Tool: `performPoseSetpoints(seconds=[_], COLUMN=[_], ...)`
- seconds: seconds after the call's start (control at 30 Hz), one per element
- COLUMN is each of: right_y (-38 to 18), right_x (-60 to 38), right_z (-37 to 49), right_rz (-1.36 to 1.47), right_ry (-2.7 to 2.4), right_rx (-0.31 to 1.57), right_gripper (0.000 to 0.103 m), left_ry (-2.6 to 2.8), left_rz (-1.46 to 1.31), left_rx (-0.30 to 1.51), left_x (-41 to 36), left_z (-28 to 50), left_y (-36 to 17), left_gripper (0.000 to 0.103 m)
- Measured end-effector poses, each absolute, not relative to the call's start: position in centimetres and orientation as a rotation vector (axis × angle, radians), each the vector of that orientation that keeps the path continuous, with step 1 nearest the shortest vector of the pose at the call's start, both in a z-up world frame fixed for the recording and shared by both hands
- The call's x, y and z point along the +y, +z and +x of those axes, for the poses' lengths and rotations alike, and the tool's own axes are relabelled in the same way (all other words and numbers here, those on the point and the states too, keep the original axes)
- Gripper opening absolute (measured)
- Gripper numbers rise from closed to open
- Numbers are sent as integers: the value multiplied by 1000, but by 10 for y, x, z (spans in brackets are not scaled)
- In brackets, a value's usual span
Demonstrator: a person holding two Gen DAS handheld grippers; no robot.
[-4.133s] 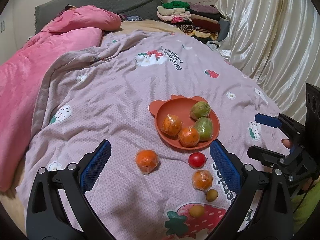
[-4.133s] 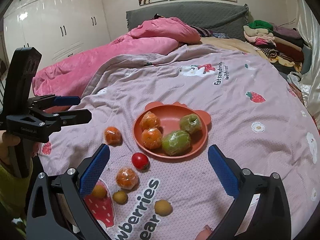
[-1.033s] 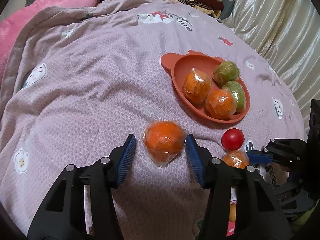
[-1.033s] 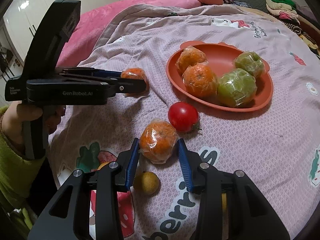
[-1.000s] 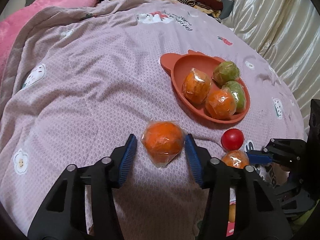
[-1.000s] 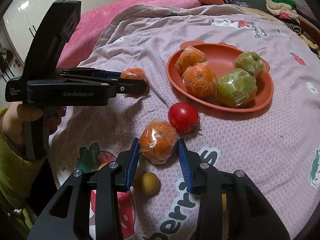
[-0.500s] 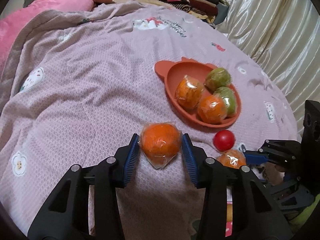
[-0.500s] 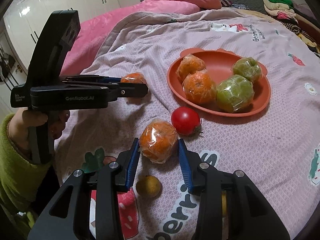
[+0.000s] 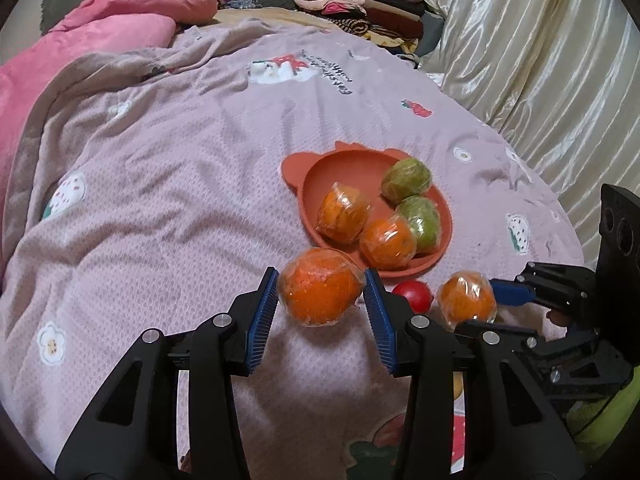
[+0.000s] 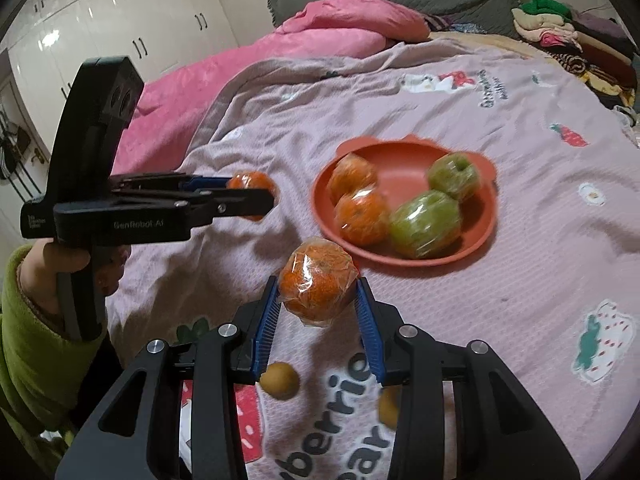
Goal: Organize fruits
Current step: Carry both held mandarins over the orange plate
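Here each claw [image 9: 321,308] pinches a wrapped orange [image 9: 320,290] between its pads.

Wrapped orange [image 9: 320,294] between left tongs [image 9: 320,312]

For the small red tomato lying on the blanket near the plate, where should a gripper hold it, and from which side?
Grip the red tomato across its widest middle, coming down from above. It is round and smooth, so pads off-centre would likely slip. Put the pads on the sides clear of the plate, whose rim lies close by. Both grippers already hold wrapped oranges.
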State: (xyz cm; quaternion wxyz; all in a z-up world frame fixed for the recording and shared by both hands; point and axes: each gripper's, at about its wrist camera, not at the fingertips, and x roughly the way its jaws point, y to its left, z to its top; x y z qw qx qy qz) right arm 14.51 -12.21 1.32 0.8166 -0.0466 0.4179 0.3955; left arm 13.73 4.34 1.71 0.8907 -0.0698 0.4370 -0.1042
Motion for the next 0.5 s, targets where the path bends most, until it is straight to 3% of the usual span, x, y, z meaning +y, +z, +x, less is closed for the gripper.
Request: performPoseSetpoints(seconds=[0.5], right_y=[23], right_x=[-160], right_z=[184], right_rz=[-61], right_ry=[766], right_rx=[855], right_gripper=[36], left_ry=[-255], left_rz=[-105], left_rx=[909], left_x=[11], left_z=[178], left_y=[34], left_gripper=[35])
